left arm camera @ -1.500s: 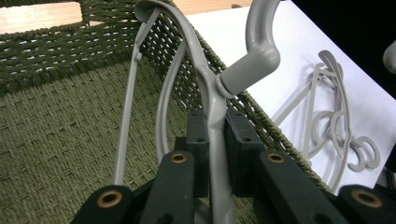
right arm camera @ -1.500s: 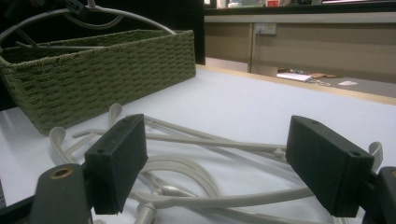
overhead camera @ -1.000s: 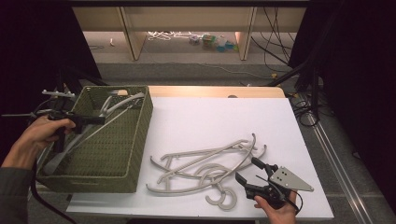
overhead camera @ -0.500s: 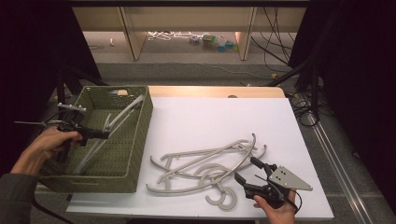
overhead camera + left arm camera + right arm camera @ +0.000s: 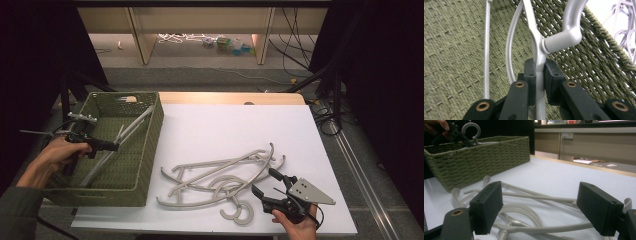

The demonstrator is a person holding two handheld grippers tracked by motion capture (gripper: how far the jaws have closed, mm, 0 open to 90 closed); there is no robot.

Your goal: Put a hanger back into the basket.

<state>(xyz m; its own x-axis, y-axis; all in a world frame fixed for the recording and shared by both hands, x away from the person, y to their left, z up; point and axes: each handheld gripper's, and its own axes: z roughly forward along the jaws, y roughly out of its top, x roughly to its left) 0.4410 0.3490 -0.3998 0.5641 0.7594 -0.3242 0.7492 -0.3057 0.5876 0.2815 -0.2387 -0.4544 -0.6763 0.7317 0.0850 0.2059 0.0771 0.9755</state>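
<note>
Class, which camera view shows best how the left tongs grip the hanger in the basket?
The left gripper view: its pads clamp the hanger just below the hook, inside the basket. The high view shows the left tongs small and distant; the right gripper view catches just the hook above the rim.

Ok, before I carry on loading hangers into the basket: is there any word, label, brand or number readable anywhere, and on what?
None can be read.
The hanger clamped in the left gripper: bare grey plastic, no mark.
The green woven basket: no tag or label.
The hangers on the table and the right gripper: no lettering.
Papers on the far ledge: too small and blurred to read.
</note>
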